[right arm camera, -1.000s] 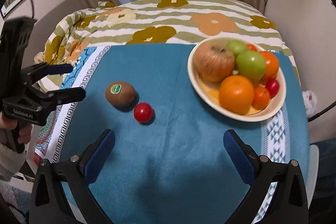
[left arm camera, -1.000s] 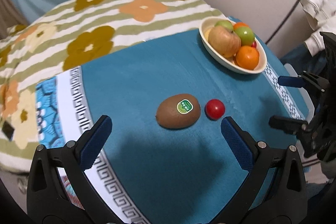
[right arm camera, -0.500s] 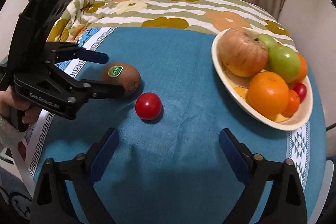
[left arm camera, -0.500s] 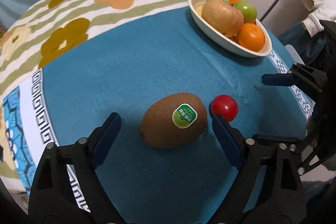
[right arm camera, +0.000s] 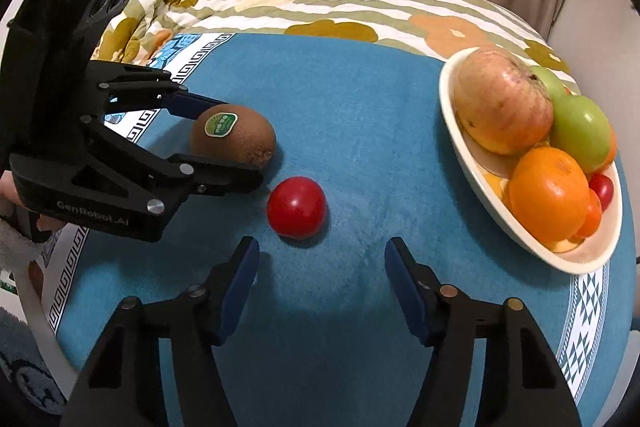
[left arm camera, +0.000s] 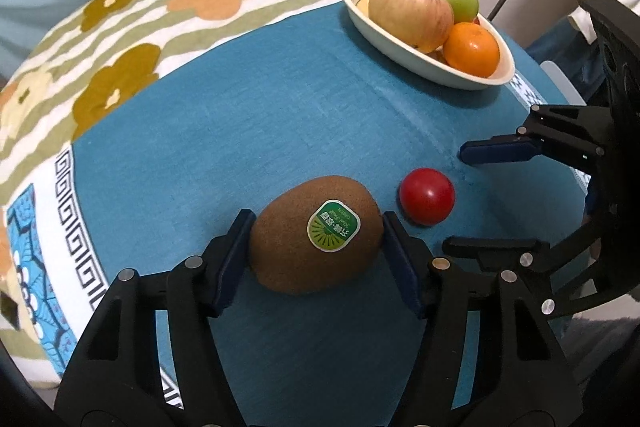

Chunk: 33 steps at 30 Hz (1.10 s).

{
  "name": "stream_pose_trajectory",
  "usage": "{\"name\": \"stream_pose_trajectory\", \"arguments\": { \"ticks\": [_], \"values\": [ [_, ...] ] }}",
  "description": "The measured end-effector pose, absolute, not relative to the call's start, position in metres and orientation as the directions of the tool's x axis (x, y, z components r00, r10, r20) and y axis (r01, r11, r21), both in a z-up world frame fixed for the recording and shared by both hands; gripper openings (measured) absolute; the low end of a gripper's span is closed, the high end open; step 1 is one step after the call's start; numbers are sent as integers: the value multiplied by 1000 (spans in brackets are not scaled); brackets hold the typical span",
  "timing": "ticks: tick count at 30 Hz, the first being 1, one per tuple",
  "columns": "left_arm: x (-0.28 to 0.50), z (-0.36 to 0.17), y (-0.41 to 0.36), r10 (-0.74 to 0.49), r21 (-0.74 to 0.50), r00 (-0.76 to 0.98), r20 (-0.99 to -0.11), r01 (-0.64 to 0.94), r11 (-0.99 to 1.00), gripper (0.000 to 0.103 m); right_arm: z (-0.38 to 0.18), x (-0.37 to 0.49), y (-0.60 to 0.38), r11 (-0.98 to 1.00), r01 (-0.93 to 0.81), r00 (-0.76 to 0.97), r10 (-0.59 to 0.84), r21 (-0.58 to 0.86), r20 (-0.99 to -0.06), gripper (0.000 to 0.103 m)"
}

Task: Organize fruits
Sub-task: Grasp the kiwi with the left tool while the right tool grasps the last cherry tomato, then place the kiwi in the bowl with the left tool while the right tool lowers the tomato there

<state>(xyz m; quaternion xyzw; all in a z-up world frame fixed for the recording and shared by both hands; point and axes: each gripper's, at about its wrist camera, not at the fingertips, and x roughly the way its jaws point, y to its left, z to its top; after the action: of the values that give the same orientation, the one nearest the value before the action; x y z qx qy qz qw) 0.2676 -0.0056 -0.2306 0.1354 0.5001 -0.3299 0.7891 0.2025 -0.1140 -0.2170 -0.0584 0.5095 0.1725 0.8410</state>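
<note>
Here the left hand-held gripper [left arm camera: 316,233] brackets the kiwi [left arm camera: 316,235] end to end, its blue pads [left arm camera: 236,255] right against the fuzzy brown skin while the jaws are closing; the left wrist view cannot settle whether they press yet. The kiwi is an oval fruit with a green sticker facing up, and it lies on the blue cloth [left arm camera: 260,99] that covers the tabletop. In the right wrist view the same left hand-held gripper [right arm camera: 228,143] reaches in from the left edge, tilted downward, with one finger behind the kiwi [right arm camera: 234,139] and one in front of it; a bit of a hand and a pale cuff [right arm camera: 16,239] show at its handle.

The right hand-held gripper [right arm camera: 322,259] points down at the cloth with its jaws closing and nothing between them. The cherry tomato [right arm camera: 297,207], round, glossy and red, sits just beyond its fingertips, just beside the kiwi. From the left wrist view the right hand-held gripper [left arm camera: 460,197] comes in from the right, one finger either side of the tomato [left arm camera: 427,195] but apart from it.

Farther off, a cream bowl [right arm camera: 472,163] holds a big reddish apple [right arm camera: 504,103], green apples, oranges [right arm camera: 548,195] and more small tomatoes. A striped, flowered blanket [right arm camera: 320,3] lies beyond the cloth.
</note>
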Motion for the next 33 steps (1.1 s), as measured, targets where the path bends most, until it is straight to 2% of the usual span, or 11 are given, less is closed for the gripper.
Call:
{"name": "stream_pose_trajectory", "arguments": {
  "ticks": [8, 18, 33],
  "values": [
    [268, -230, 13, -353, -103, 296, -888, 619, 778, 68, -220, 210, -103, 920, -382, 417, 255, 87, -872, 50],
    [265, -227, 25, -340, -107, 312, -887, 576, 810, 67, -219, 214, -101, 920, -383, 418, 254, 84, -872, 29],
    [264, -182, 11, -356, -125, 372, -857, 521, 844, 67, -181, 202, -124, 932, -350, 456, 257, 94, -852, 29]
  ]
}}
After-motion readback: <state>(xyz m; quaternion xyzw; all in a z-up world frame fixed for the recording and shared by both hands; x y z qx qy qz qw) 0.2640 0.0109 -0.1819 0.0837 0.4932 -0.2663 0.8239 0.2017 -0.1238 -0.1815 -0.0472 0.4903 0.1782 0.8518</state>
